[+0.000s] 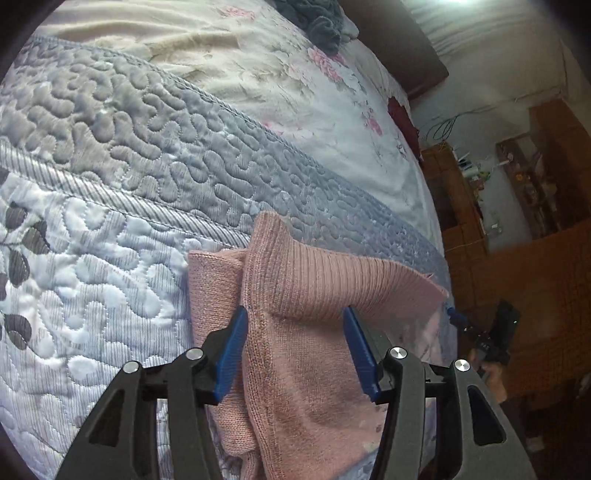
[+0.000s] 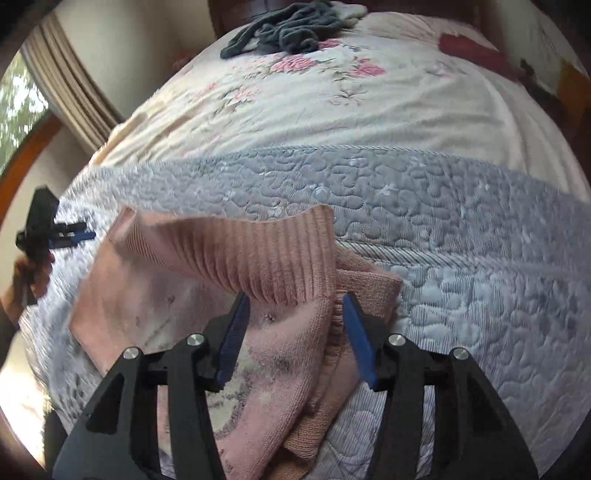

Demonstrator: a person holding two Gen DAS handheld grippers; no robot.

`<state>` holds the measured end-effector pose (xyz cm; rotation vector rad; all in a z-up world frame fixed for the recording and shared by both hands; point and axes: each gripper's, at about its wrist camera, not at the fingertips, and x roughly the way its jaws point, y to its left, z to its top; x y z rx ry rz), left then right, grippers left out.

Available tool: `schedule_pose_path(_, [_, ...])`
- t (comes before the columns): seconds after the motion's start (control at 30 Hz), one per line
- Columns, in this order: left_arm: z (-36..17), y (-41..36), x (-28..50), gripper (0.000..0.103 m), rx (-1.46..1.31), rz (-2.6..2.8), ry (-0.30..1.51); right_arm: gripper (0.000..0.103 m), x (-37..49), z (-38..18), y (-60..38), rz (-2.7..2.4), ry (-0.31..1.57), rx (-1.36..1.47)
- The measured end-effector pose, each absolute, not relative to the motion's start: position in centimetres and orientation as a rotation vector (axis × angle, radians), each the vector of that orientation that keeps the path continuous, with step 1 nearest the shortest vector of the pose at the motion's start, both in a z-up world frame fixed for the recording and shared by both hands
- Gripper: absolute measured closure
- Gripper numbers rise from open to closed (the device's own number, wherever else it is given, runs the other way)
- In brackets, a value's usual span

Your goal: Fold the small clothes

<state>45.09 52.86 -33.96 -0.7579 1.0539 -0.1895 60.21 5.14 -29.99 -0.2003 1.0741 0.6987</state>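
Left wrist view: the left gripper hangs low over a pink knitted garment, its blue fingers spread wide with cloth lying between them but not pinched.
Left gripper state: released, nothing grasped.
Right wrist view: the right gripper sits over the same pink knitted garment, its blue fingers likewise spread apart, the knit under and between them, neither pad pressing in.
Right gripper state: released, nothing grasped.
Garment position: on the near part of the bed, lying on the grey-blue quilted bedspread, partly folded, with layers overlapping.
Ribbed hem: a ribbed band of the garment stands up in a curved ridge just beyond both sets of fingertips; in the left wrist view its right end reaches toward the bed's right edge.
Folded layer: a flatter pink layer lies under the ribbed part, to the left in the left wrist view and to the right in the right wrist view.
Other gripper seen: in the right wrist view the left gripper shows at the far left edge, held by a hand; whether it touches the cloth cannot be told there.
Far side of bed: a cream floral sheet lies beyond the quilt, and a dark grey crumpled garment rests at the far end, well apart from the pink one.
Surroundings: a curtain at the left in the right wrist view; wooden furniture at the right in the left wrist view.
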Motion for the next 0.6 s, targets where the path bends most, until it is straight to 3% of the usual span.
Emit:
schedule_pose_path(0.13, [-34.6, 51.1, 46.9, 0.048, -0.637, -0.170, 1.143, 0.039, 62.0, -31.9, 7.0, 0.677, 1.135, -0.253])
schedule_pose_path(0.43, [-35.5, 52.5, 50.2, 0.032, -0.644, -0.087, 1.163, 0.038, 68.2, -34.7, 3.2, 0.632, 1.312, 0.248])
schedule_pose_path(0.53, [-36.3, 52.1, 51.4, 0.032, -0.614, -0.090, 1.175, 0.038, 69.0, -34.9, 3.2, 0.648, 1.310, 0.304])
schedule_pose_path(0.6, [-36.4, 52.0, 51.9, 0.038, -0.609, -0.102, 1.152, 0.042, 69.3, -35.1, 3.5, 0.658, 1.310, 0.305])
